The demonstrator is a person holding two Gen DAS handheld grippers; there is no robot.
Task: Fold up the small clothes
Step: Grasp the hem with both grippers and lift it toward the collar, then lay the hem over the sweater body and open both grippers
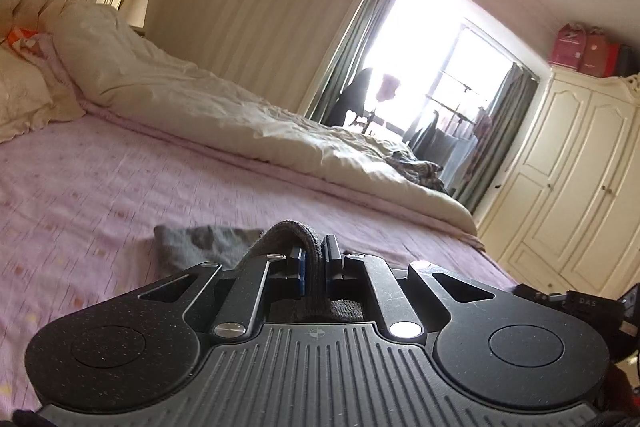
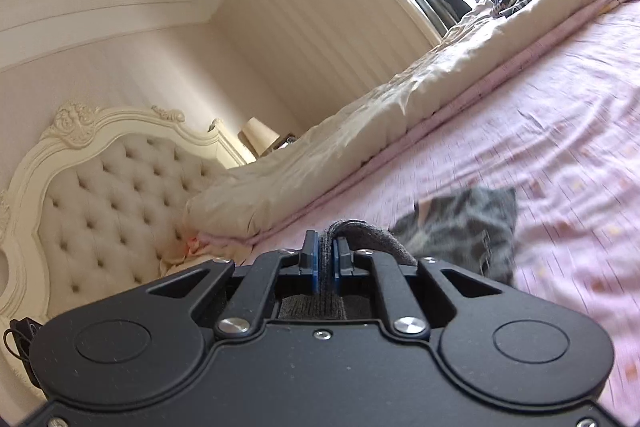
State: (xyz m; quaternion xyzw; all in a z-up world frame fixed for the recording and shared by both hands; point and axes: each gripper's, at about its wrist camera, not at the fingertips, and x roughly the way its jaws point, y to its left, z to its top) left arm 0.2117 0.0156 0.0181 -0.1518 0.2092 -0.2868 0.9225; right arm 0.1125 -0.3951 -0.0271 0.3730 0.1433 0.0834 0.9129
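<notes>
While each hand-held gripper, left (image 1: 314, 259) and right (image 2: 325, 259), pinches the grey garment (image 2: 460, 223) low in frame, we judge a fold underway; next, lay it flat on the bed (image 1: 100, 187).

A home bedroom: tufted headboard (image 2: 108, 195), pink bedsheet (image 1: 120, 187), cream duvet (image 1: 240, 115), wardrobe (image 1: 568, 179), curtained window (image 1: 432, 67).
</notes>
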